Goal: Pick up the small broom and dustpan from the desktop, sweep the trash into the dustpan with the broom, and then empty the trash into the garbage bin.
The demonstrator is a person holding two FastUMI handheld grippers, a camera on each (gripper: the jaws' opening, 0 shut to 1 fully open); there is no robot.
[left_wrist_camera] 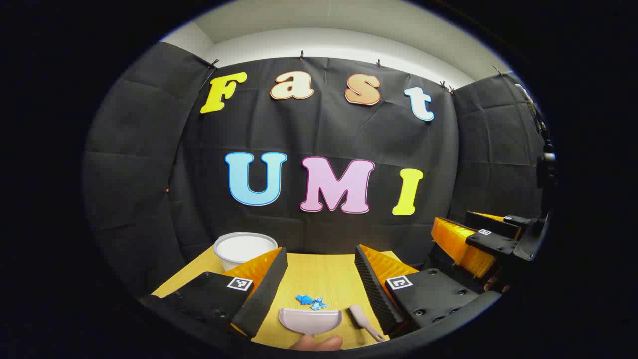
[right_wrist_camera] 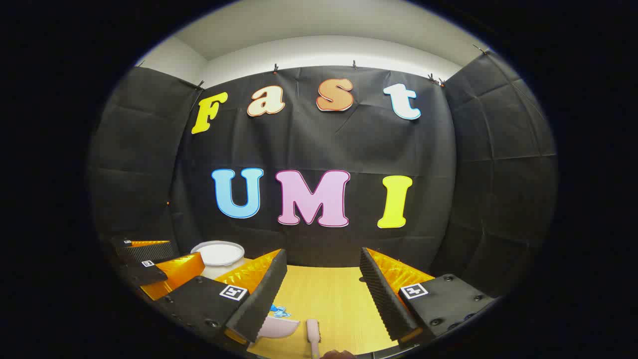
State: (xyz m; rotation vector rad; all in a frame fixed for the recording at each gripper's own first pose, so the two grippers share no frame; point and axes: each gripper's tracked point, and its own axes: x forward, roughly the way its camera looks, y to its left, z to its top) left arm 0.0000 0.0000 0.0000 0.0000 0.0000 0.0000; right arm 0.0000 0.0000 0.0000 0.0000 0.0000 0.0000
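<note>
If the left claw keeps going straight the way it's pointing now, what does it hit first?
Probably the black cloth wall, since the left claw points level, above the wooden desktop. Aimed lower, it meets the scraps of blue trash behind the pale pink plastic dustpan; depth is unclear.

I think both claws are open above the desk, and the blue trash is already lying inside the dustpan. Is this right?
Not quite. The blue trash lies on the desk, just beyond the dustpan, not inside it; the left gripper view shows this. The rest holds: the left claw and the right claw are both open above the desk.
</note>
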